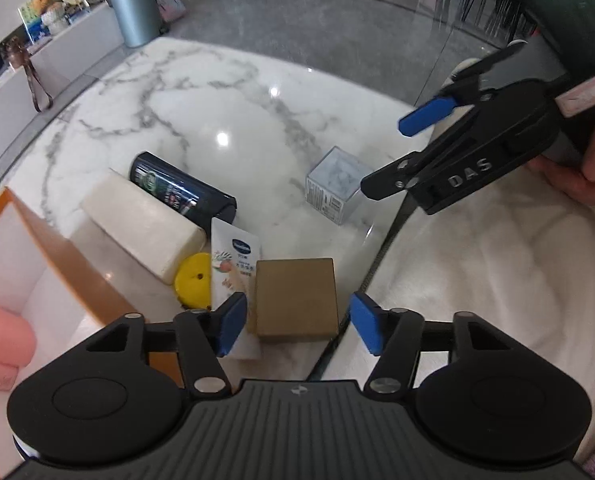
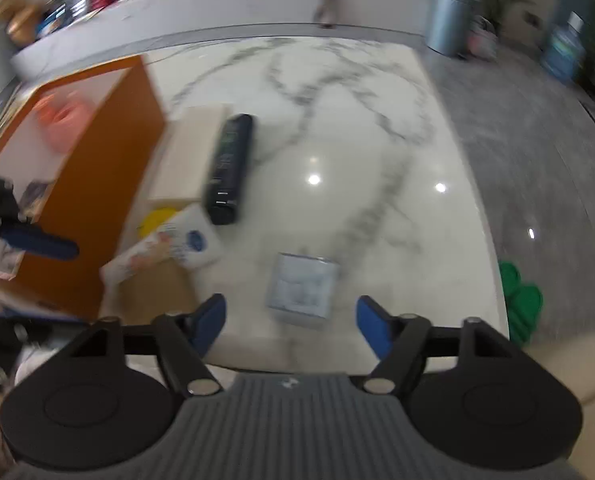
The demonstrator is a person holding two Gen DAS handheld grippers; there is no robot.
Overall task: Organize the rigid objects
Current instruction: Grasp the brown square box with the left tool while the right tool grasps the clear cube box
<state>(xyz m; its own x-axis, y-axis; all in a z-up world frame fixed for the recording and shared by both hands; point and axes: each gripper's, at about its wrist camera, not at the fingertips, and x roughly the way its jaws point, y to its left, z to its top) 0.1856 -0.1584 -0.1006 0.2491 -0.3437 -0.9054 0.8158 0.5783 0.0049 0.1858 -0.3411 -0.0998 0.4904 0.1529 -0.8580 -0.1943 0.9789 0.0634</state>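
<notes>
On the marble table lie a brown cardboard box, a white tube, a yellow disc, a cream block, a dark can and a clear cube box. My left gripper is open, its jaws straddling the brown box at the table's near edge. My right gripper is open and empty, just in front of the clear cube box; it also shows in the left wrist view. The right wrist view is blurred.
An open orange box with pink items inside stands at the left, also in the right wrist view. A white fluffy surface lies right of the table. A grey bin stands on the floor beyond.
</notes>
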